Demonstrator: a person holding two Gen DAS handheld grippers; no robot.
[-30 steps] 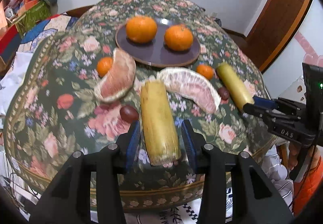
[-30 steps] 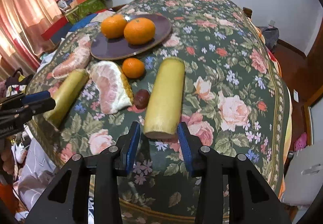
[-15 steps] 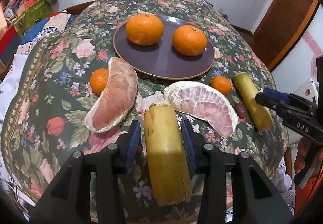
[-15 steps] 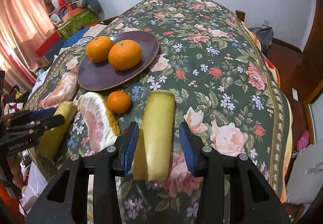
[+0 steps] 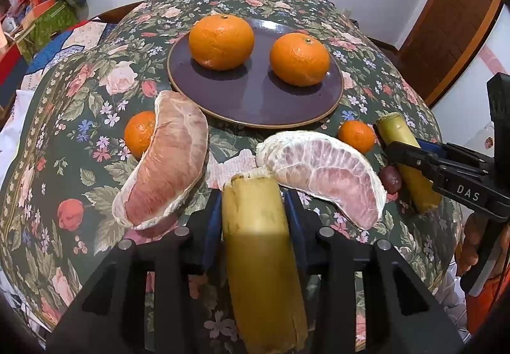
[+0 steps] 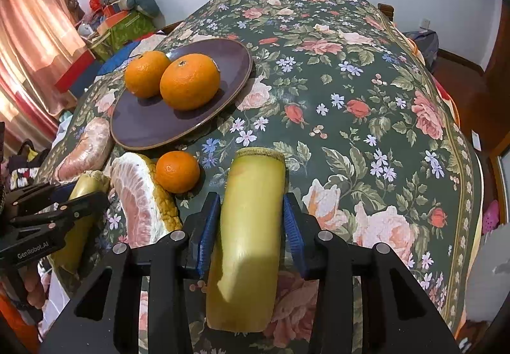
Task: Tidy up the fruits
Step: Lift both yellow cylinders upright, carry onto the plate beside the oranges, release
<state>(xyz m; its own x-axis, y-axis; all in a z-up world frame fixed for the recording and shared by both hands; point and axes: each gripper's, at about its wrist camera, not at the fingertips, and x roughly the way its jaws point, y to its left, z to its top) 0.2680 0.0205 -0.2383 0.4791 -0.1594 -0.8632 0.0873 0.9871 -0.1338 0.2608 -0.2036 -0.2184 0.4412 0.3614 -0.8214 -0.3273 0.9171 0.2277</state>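
Claws straddling two yellow-green cane pieces on the floral surface.

The left claw has its jaws closing around the left cane piece, blue pads at its sides. The right claw likewise is closing on the right cane piece; whether the pads press yet I cannot tell. Both pieces lie near the surface's front edge. Behind them, a purple plate bears two oranges; pomelo segments and small tangerines lie between.
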